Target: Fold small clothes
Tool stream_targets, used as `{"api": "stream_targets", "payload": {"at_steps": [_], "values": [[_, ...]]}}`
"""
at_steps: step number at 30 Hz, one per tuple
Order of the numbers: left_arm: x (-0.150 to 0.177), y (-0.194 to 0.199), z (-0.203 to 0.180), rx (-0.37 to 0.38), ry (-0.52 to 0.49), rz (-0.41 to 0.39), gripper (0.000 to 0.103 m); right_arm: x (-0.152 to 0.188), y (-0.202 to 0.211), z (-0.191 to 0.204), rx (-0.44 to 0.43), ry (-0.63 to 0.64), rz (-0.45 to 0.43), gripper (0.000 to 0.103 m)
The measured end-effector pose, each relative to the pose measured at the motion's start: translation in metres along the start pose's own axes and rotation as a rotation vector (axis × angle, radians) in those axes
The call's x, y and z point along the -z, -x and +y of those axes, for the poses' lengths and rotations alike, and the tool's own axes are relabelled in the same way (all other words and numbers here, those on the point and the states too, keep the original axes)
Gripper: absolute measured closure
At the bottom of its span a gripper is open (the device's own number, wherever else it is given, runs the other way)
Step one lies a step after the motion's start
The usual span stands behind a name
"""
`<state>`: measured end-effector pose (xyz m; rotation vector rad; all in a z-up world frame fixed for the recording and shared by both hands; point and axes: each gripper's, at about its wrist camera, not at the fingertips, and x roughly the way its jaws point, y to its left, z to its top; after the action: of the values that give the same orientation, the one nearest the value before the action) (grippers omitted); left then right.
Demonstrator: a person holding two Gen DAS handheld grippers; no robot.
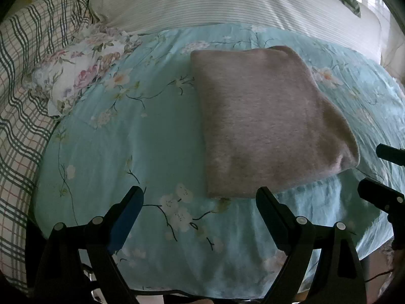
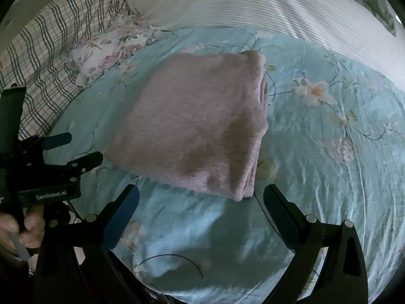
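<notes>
A pinkish-grey garment lies folded into a neat rectangle on the light-blue flowered bedspread. In the right wrist view the same folded garment shows stacked layers along its right edge. My left gripper is open just short of the garment's near edge, with nothing between its fingers. My right gripper is also open, its fingers apart in front of the garment's near corner and holding nothing. The right gripper's fingers show at the right edge of the left view, and the left gripper shows at left in the right view.
A plaid quilt is bunched along the left. A floral cloth lies beside it. A white striped pillow spans the back. A hand holds the left tool's handle. The bedspread's edge drops off at the near right.
</notes>
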<state>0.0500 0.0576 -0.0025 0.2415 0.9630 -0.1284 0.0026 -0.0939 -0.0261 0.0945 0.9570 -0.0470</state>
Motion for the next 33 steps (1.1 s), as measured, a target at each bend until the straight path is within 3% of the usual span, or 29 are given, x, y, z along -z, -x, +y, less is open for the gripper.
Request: {"api": "stream_targets", "payload": {"at_steps": [33], "values": [[0.000, 0.015, -0.006, 0.010, 0.006, -0.056, 0.012, -0.010, 0.012, 0.001, 0.021, -0.005, -0.038, 0.004]]}}
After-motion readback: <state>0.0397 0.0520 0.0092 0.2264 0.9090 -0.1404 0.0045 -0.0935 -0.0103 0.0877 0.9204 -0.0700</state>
